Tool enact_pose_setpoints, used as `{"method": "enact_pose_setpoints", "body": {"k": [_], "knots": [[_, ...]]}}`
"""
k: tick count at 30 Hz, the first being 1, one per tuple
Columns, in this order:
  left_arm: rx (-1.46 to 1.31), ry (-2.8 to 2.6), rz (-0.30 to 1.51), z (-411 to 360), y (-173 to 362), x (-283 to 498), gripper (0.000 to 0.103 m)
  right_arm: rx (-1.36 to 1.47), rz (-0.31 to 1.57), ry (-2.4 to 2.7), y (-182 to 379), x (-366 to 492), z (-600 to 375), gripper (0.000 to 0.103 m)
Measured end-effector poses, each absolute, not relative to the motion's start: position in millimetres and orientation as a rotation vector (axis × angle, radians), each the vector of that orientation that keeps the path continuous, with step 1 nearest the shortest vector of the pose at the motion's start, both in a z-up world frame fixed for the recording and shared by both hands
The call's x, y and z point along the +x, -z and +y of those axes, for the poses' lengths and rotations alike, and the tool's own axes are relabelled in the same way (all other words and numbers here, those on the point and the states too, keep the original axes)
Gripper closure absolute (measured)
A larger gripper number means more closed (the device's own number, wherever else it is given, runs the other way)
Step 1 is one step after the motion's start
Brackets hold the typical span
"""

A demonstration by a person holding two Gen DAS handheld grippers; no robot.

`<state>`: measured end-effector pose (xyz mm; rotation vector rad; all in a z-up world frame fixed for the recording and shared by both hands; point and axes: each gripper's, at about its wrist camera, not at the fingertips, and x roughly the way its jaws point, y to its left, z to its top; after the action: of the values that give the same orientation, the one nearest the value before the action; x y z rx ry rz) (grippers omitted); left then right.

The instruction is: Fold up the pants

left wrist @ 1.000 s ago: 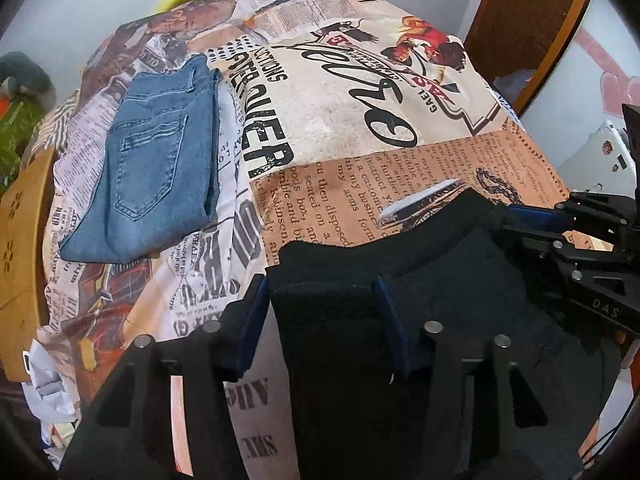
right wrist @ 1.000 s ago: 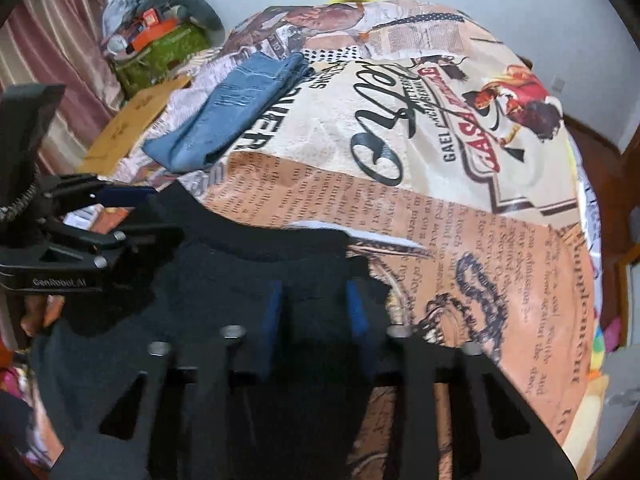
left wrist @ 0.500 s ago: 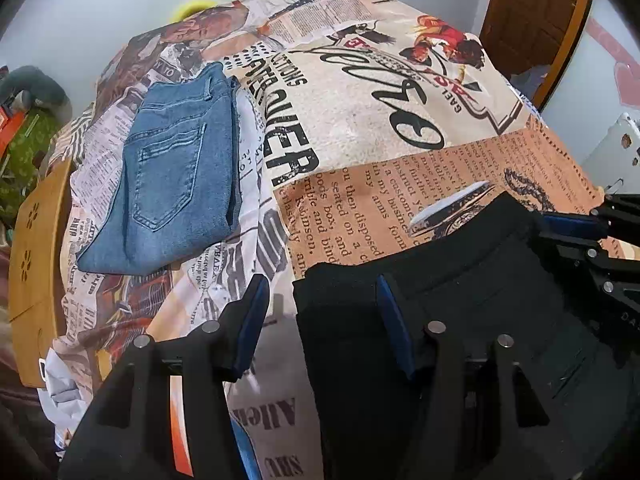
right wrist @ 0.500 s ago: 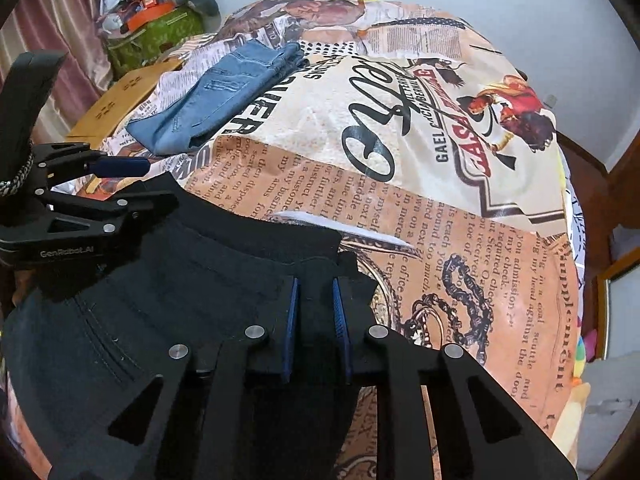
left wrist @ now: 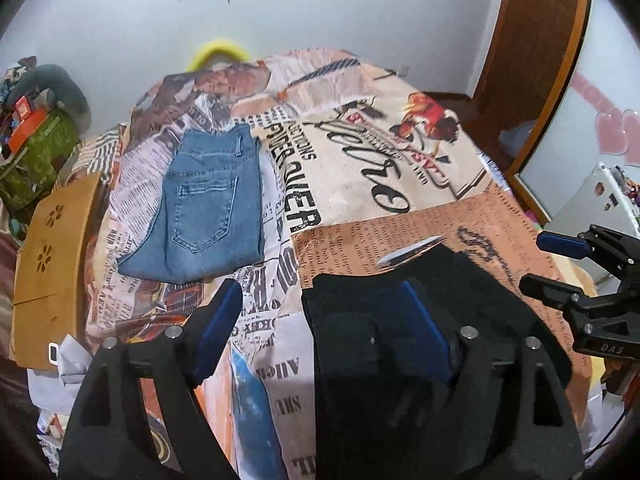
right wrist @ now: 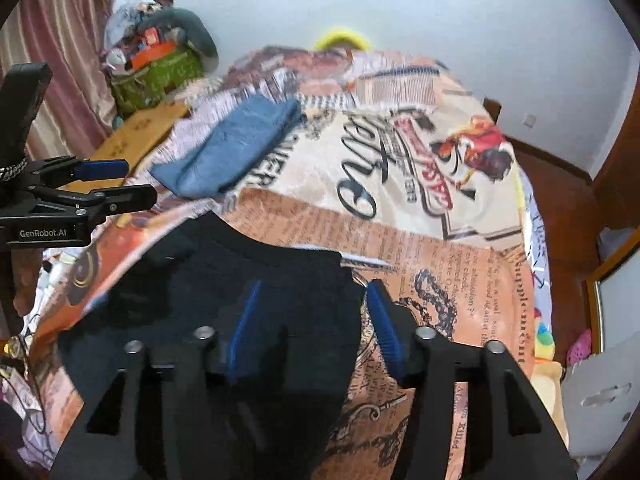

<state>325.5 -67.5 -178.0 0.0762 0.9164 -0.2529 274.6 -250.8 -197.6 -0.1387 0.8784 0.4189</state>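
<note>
Left gripper: jaws spread wide, nothing between the pads; a second ago its right pad lay against the black cloth, and both pads now stand above the bed. Its left finger hangs over bare bedspread; its right finger hangs over the near left corner of the black pants.

Right gripper: jaws apart, released; half a second ago they were nearly closed on the black cloth. Left pad over the pants, right pad at their right-hand edge. From the left wrist view it shows at the far right, lifted off the fabric.

Black pants: lie folded on the near end of the bed, on the orange printed panel, held by neither gripper. Far edge runs in a shallow curve with a pale tag sticking out beyond it; left edge is straight.

Bedspread: newspaper print, bare across its middle and far right, giving open room beyond the black pants.

Folded blue jeans: far left of the bed, well apart from the black pants.

Wooden board: beside the bed's left edge, with a green bag behind it. Wooden door at far right.
</note>
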Motion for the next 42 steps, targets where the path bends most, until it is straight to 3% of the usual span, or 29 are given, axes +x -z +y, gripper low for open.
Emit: {"method": "enact_pose_setpoints", "body": {"k": [6,8,19,35,37,39,42], "knots": [[0.032,0.259,0.935,-58.5,180.4,307.2,0.01,-0.106,0.838,-0.427,191.3,252.3,-255.6,0.024],[0.02,0.258,0.967,-55.7,189.4,306.0,0.01,-0.09,0.858,-0.422,197.4,248.9,-258.9,0.022],[-0.089,0.32,1.217,-50.7,262.2,316.2,0.01,0.082,1.066,-0.427,261.2,248.3,-284.0,0.022],[-0.177,0.439,1.365,-64.5,292.2,346.9,0.004,0.32,1.2,-0.595,295.0,280.4,-293.3,0.02],[-0.187,0.447,1.382,-66.9,293.1,352.6,0.005,0.33,1.209,-0.607,296.0,283.5,-292.6,0.021],[-0.202,0.476,1.395,-71.3,293.8,358.3,0.005,0.337,1.212,-0.627,296.1,286.4,-290.3,0.032],[-0.169,0.482,1.397,-83.4,294.7,361.8,0.005,0.356,1.227,-0.64,298.0,290.7,-286.9,0.038]]}}
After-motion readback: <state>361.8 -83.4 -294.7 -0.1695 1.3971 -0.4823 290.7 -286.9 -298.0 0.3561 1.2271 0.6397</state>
